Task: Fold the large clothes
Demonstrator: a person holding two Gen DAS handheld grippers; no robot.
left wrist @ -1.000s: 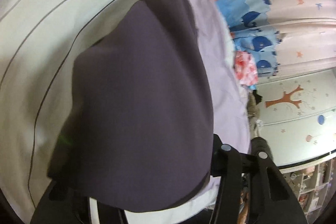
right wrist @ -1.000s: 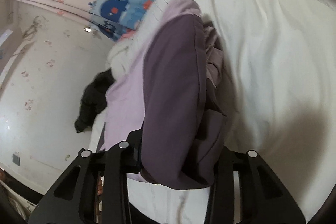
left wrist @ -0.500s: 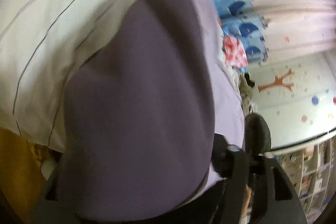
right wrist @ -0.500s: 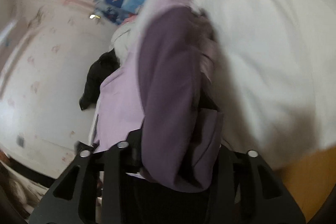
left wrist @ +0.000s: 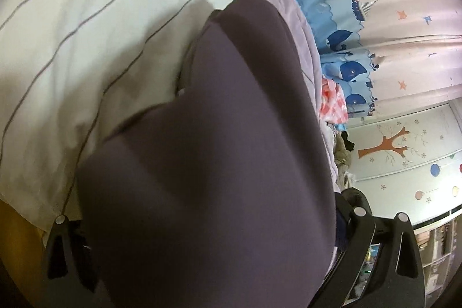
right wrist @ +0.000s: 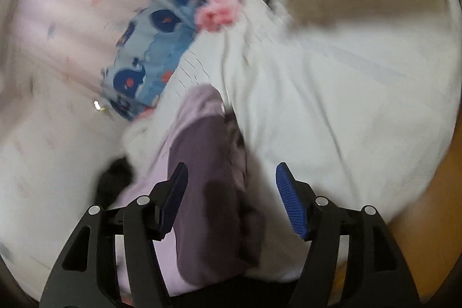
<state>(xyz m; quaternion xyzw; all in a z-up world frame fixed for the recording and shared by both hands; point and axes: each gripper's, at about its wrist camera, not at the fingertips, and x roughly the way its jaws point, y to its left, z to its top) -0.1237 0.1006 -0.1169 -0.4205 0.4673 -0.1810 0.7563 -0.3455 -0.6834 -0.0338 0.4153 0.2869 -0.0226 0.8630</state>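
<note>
Right tongs [right wrist: 231, 195] spread wide, blue pads [right wrist: 290, 205] clear of the purple garment [right wrist: 208, 192] lying on the white bed sheet [right wrist: 332, 106]. Left tongs [left wrist: 208, 250] smothered by garment [left wrist: 216, 163]; grip impossible to tell.

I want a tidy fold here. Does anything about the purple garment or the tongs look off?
The purple garment lies bunched and rumpled along its right edge on the white bedsheet, not flat. The right tongs stand open around it, while it drapes over the left tongs, hiding their grip.
</note>
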